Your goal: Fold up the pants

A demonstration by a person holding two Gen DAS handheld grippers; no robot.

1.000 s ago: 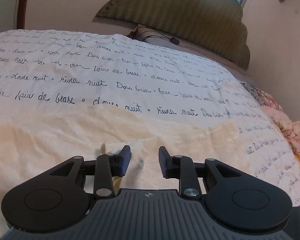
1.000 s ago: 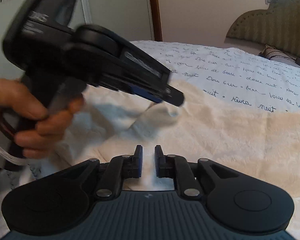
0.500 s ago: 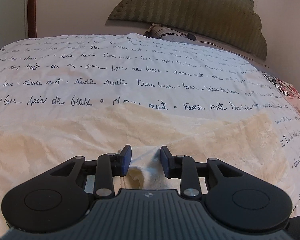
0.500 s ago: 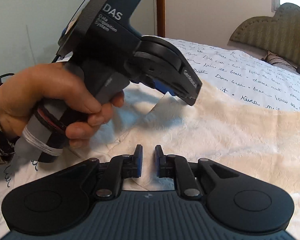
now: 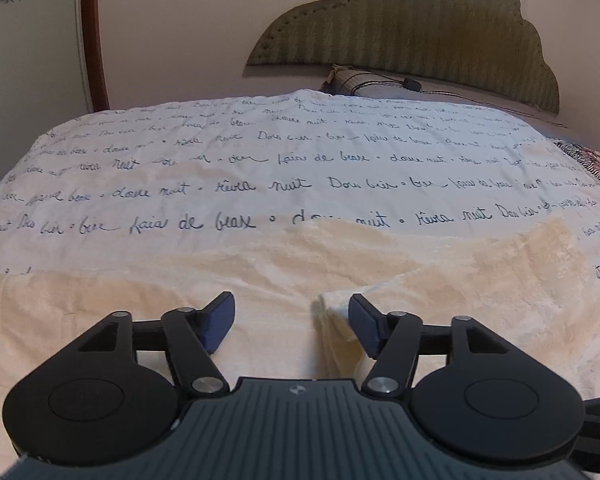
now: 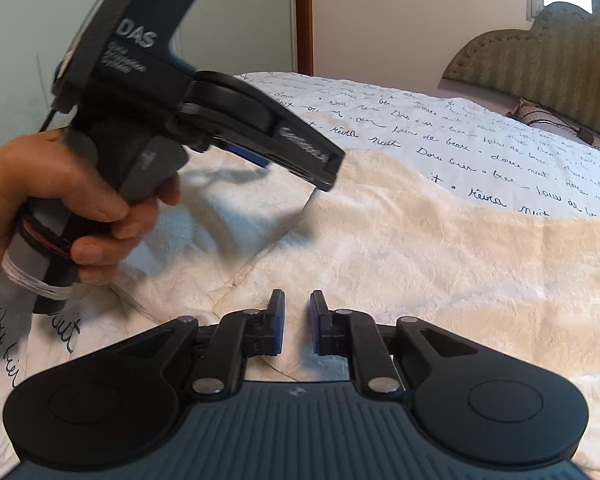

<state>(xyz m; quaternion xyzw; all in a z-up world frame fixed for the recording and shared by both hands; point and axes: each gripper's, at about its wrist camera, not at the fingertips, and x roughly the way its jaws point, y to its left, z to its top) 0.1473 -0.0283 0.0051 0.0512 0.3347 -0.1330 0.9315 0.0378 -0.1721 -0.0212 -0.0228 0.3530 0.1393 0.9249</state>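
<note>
Cream fleece pants (image 5: 340,264) lie spread across the bed; they also show in the right wrist view (image 6: 440,256). My left gripper (image 5: 291,320) is open just above the cloth, with a raised fold of the pants (image 5: 332,328) beside its right fingertip. In the right wrist view the left gripper (image 6: 300,152) shows from the side, held in a hand over the pants. My right gripper (image 6: 297,320) hovers low over the pants' near edge, its jaws a narrow gap apart with nothing between them.
The bed cover (image 5: 300,160) is white with dark script writing. A padded green headboard (image 5: 420,28) and a pillow (image 5: 364,80) are at the far end. A wooden door frame (image 6: 304,16) and a wall stand behind the bed.
My left gripper has opened wide and let go of the pants fold, and has pulled back and tilted up. The right gripper has stayed nearly in place.
</note>
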